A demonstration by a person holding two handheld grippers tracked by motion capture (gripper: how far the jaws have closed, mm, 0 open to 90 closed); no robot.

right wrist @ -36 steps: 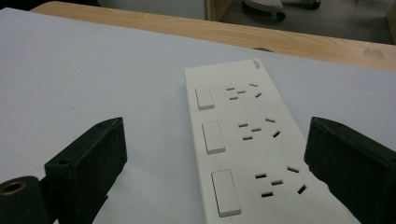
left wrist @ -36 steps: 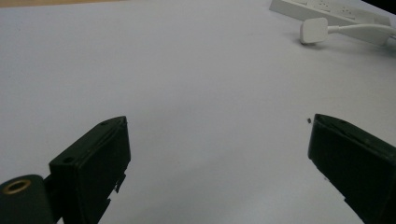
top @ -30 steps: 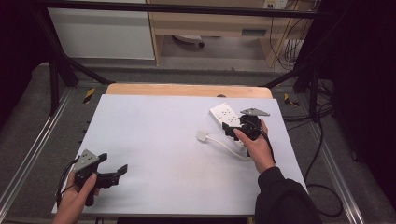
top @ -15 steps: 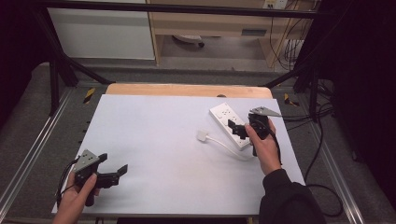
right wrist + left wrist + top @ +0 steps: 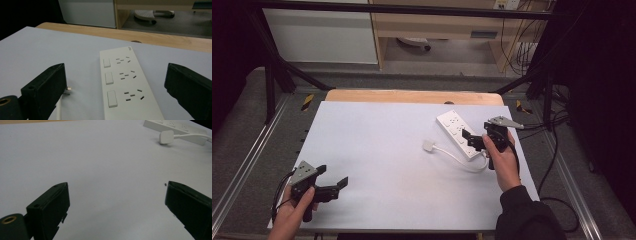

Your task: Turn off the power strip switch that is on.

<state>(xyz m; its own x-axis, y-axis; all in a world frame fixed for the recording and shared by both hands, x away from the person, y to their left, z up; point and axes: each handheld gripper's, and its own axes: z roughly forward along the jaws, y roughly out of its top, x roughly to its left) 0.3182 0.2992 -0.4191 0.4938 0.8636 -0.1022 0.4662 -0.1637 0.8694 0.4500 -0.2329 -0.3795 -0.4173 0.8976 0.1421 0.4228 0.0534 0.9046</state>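
A white power strip (image 5: 456, 133) with three switches and three sockets lies at the right of the white table (image 5: 387, 150). Its white cable (image 5: 464, 161) curls in front of it and ends in a white plug (image 5: 428, 146) lying loose on the table. My right gripper (image 5: 472, 141) is open at the strip's near right end, its jaws on either side of the power strip (image 5: 125, 82) without touching it. My left gripper (image 5: 332, 176) rests open and holds nothing near the front left corner, far from the plug (image 5: 166, 137).
A wooden strip (image 5: 412, 96) runs along the table's back edge. Metal frame rails (image 5: 247, 165) flank both sides. Black cables (image 5: 557, 145) trail off the right side. A white cabinet (image 5: 322, 35) and a wooden shelf (image 5: 437, 25) stand behind the table.
My right gripper has drawn back a little to the right, from over the power strip's middle towards its near end. The left gripper has stayed still.
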